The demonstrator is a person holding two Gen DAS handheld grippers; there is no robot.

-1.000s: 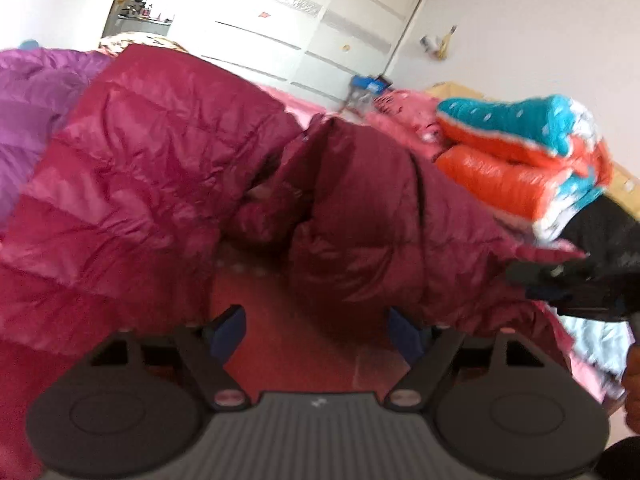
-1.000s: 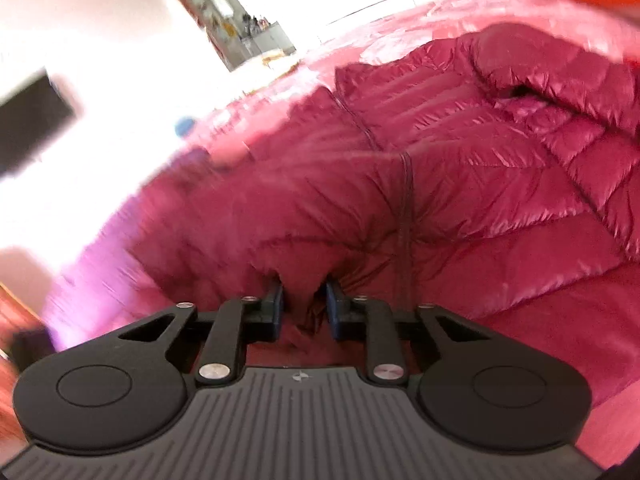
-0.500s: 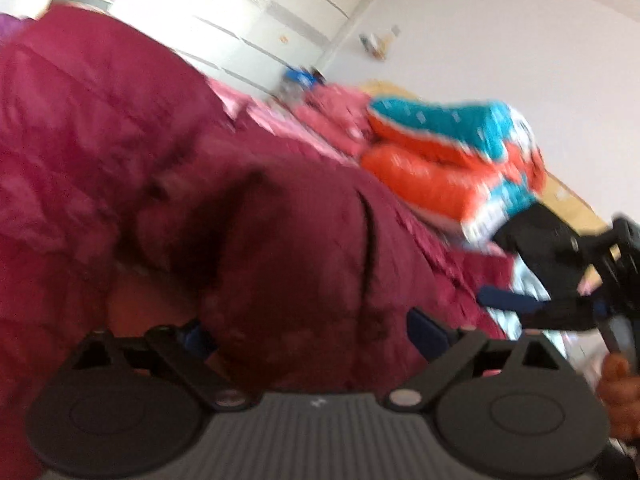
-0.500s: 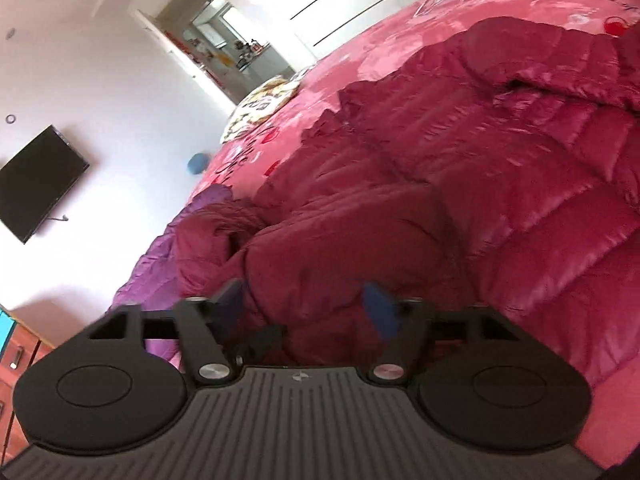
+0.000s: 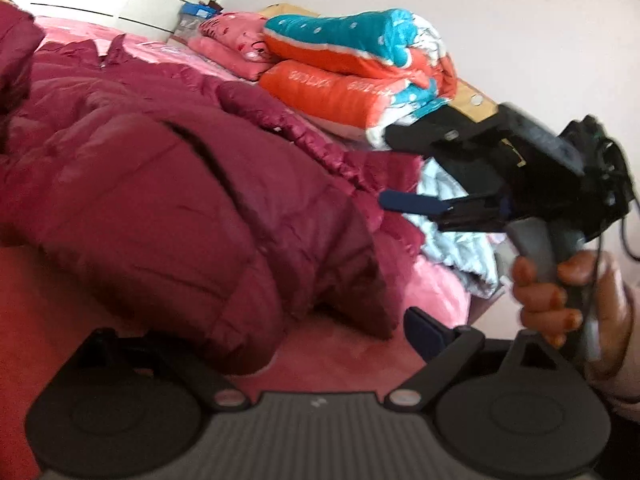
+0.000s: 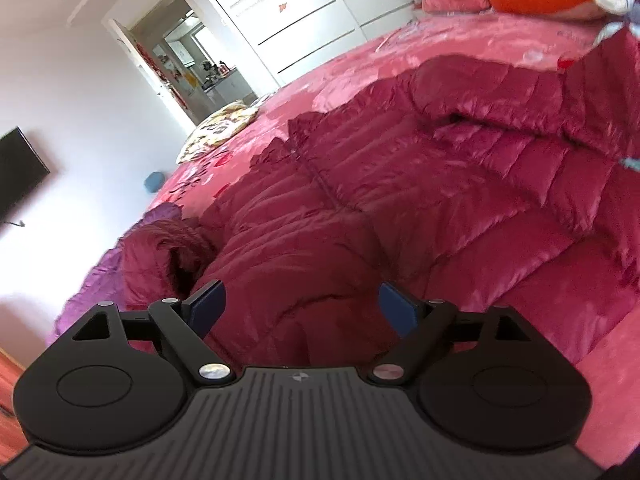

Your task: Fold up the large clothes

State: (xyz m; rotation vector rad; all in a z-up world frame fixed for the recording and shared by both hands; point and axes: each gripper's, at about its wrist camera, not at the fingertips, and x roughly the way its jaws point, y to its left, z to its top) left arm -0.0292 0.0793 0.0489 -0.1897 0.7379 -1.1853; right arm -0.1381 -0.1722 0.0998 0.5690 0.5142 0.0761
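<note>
Just a moment ago the right claw [image 6: 300, 308] was pinching a bit of the dark red puffy coat [image 6: 420, 184]; now it has let go, its jaws are still swinging wider and nothing is between them. At the same time the left claw [image 5: 280, 340] has swung round to the right, so the person's hand [image 5: 560, 292] holding the other tool now shows. Its jaws are wide but starting to come in, with a folded lump of coat bulging between them; one finger is hidden under the cloth, so I cannot tell if it touches. Most of the coat lies spread on the pink bed [image 6: 460, 40], with one part folded over near the bed's edge. It looks soft, light and puffy, and shiny, so I think it may slide and spring back up. A good place to take hold is a hem, a cuff or a seam, not the fat middle. A stack of folded quilts [image 5: 352, 68] sits further up the bed, and a purple coat [image 6: 104, 272] lies just beside the red one and could get caught up too.
</note>
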